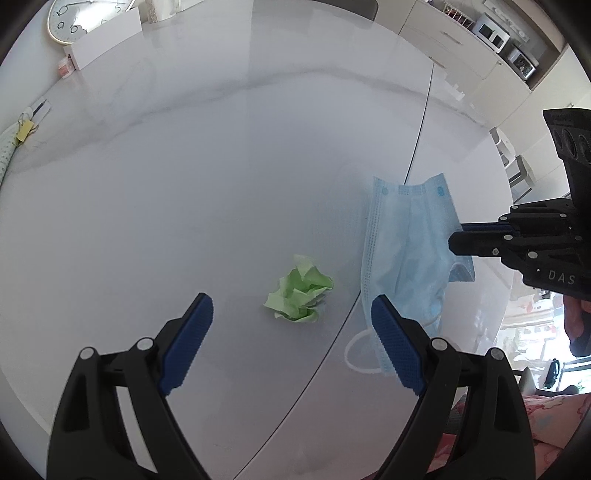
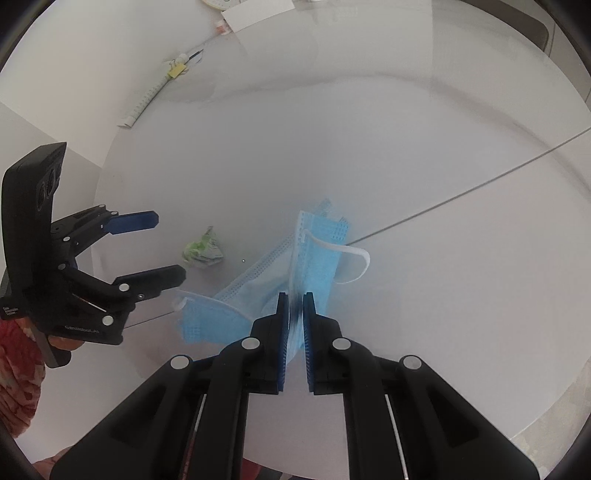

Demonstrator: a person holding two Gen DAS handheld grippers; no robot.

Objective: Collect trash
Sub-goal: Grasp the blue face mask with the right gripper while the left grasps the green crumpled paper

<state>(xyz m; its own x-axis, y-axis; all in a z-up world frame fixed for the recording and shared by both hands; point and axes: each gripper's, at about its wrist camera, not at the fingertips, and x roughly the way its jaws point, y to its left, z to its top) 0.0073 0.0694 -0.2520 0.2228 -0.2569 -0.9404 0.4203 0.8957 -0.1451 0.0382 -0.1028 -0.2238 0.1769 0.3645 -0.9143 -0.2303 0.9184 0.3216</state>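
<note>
In the left wrist view, the left gripper (image 1: pixel 291 332) is seen with its blue-padded fingers (image 1: pixel 188 343) spread wide and nothing between them. It is poised over a crumpled ball of green paper (image 1: pixel 300 293), which lies on the white table (image 1: pixel 184 166) just ahead of the gap between the pads, apart from both. Just beside the paper, to its right, a light blue surgical mask (image 1: pixel 402 251) is seen partly raised, one white ear loop trailing on the table. The right gripper (image 1: pixel 456 240) comes in from the right edge, pinched shut on the mask's far side. A wall clock (image 1: pixel 85 16) and a white box (image 1: pixel 107 37) are visible at the back.

In the right wrist view, the right gripper (image 2: pixel 295 299) is shown closed tight, a fold of the surgical mask (image 2: pixel 317 251) clamped between its pads; the rest of the mask droops toward the table (image 2: pixel 443 184). The left gripper (image 2: pixel 170 247) is seen at the left, open, with the green paper (image 2: pixel 203 251) just beyond its tips.

The step in hand is judged to be the pickup: the mask is already secured, the paper not yet. Next, the left gripper would need to be lowered around the paper and closed gently, since so light a ball could easily be pushed aside.
</note>
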